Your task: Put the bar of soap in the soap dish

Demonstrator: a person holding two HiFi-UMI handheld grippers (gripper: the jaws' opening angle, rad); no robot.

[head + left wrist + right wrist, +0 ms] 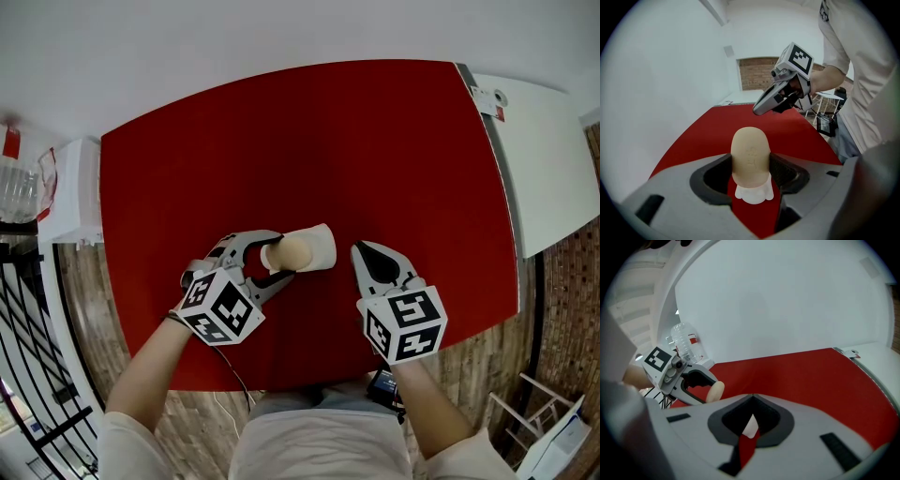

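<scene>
Underneath: red table top [309, 141], open across its far half and right side. A white wall [787, 301] stood beyond the far edge, a white counter [544, 169] beside the right edge, and wood-pattern floor [94, 281] showed past the left edge. A clear plastic bottle [686, 345] stood off the left corner. Left gripper [281, 256]: jaws wide, clamped on the bar of soap [292, 251], at the white soap dish [319, 246] near the table's front middle; contact between soap and dish not discernible. Right gripper [364, 251]: just right of the dish, jaws together, empty.
</scene>
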